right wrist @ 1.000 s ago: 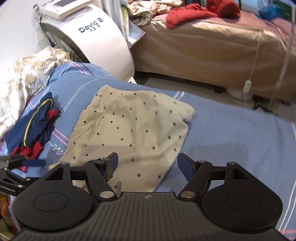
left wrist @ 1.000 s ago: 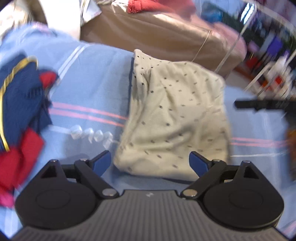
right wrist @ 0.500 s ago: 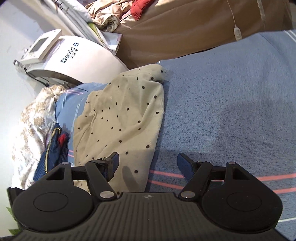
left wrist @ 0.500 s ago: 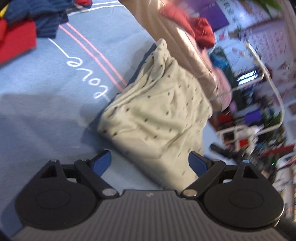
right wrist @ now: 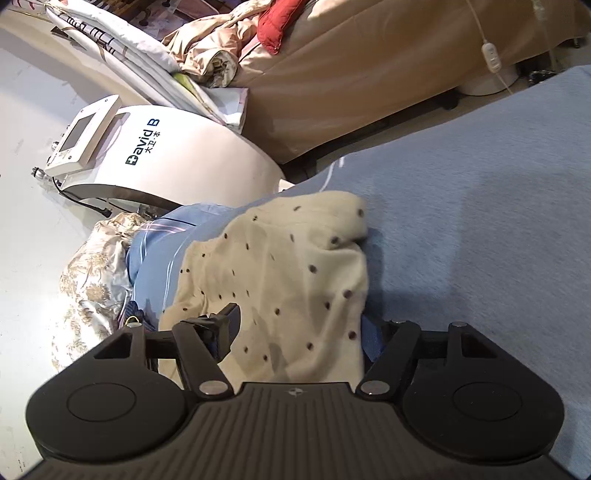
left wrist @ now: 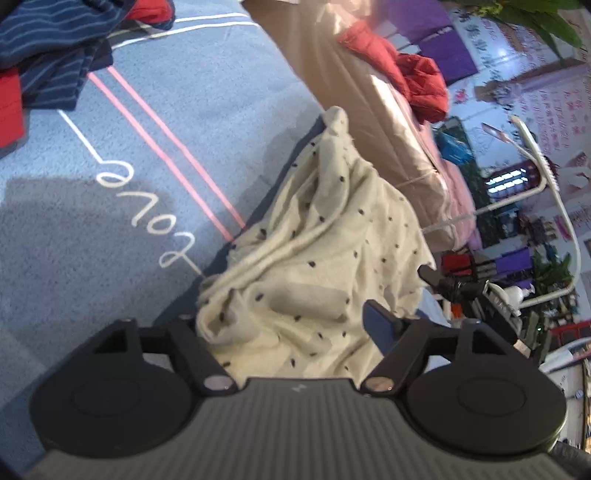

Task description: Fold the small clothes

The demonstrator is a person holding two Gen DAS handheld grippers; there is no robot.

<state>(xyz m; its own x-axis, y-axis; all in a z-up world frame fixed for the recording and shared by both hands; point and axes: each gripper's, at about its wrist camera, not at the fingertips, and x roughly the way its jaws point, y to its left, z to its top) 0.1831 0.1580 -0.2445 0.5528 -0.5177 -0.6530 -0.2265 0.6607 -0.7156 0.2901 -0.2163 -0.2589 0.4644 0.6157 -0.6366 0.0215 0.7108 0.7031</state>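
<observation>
Two grippers reach down at one cream garment with dark dots (left wrist: 314, 258), which lies bunched and wrinkled on a blue bedspread (left wrist: 177, 122) close to its far edge. In the left wrist view the left gripper (left wrist: 291, 325) straddles the near end of the garment: its jaws are closing, the cloth lies between them, the right blue pad stands clear of the fabric and the left pad is hidden behind a fold, so no grip shows. In the right wrist view the right gripper (right wrist: 299, 332) also has the garment (right wrist: 288, 266) between its jaws, which stand apart; the left finger rests over the cloth and the right finger sits at the garment's edge, partly covered by it, and the pads do not appear to press on it. The bedspread carries two pink stripes and a white looping script beside the garment. A heap of navy striped and red clothes (left wrist: 48, 55) lies on the bedspread, well apart from the dotted garment. Beyond the bed stands a tan covered couch (right wrist: 369, 74) with a red cloth (right wrist: 275, 22) on it, and a white machine marked "David B" (right wrist: 173, 155) sits on the floor.
</observation>
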